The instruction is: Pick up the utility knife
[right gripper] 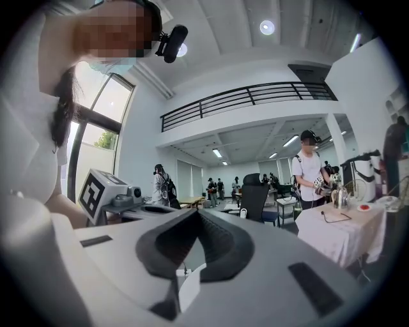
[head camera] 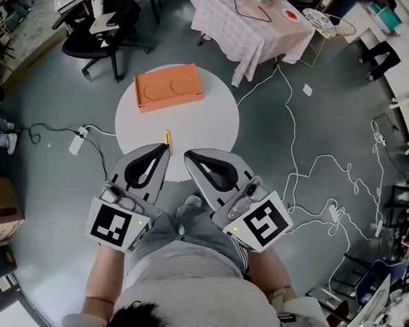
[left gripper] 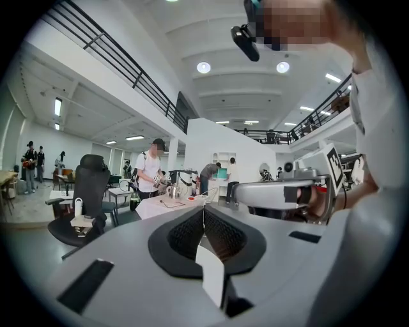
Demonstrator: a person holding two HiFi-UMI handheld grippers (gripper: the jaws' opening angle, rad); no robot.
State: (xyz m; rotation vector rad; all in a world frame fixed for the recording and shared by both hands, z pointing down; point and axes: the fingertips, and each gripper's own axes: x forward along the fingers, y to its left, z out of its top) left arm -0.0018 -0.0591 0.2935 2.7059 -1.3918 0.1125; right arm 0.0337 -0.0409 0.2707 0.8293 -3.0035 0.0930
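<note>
- Grey floor (head camera: 46,267) fills most of the head view; loose white cables (head camera: 308,166) trail across its right side
- Round white surface (head camera: 206,132) stands in the middle, just ahead of the person
- Second table under a pale pink checked cloth (head camera: 247,31) sits beyond it, well apart
- Black office chair on castors (head camera: 105,29) stands to the far left of the round surface
- Brown cardboard box (head camera: 0,210) lies on the floor at the left edge; its print is too small to read
- Flat orange rectangular tray with two round recesses (head camera: 169,87) lies on the far left part of the round surface
- Left tool (head camera: 165,148), grey with black inner pads, is held over the near edge of the surface; its own view shows the jaws pressed together at the tips with nothing between them
- Right tool (head camera: 189,153) is held just beside it; its jaws likewise meet at the tips, empty
- Marker cubes on the left (head camera: 116,224) and right (head camera: 263,224) tools carry black-and-white square patterns, not letters
- Slim yellow utility knife (head camera: 167,138) lies on the surface near its front edge, between the orange tray and the tools; its near end sits right at the left tool's tip; I cannot tell if they touch
</note>
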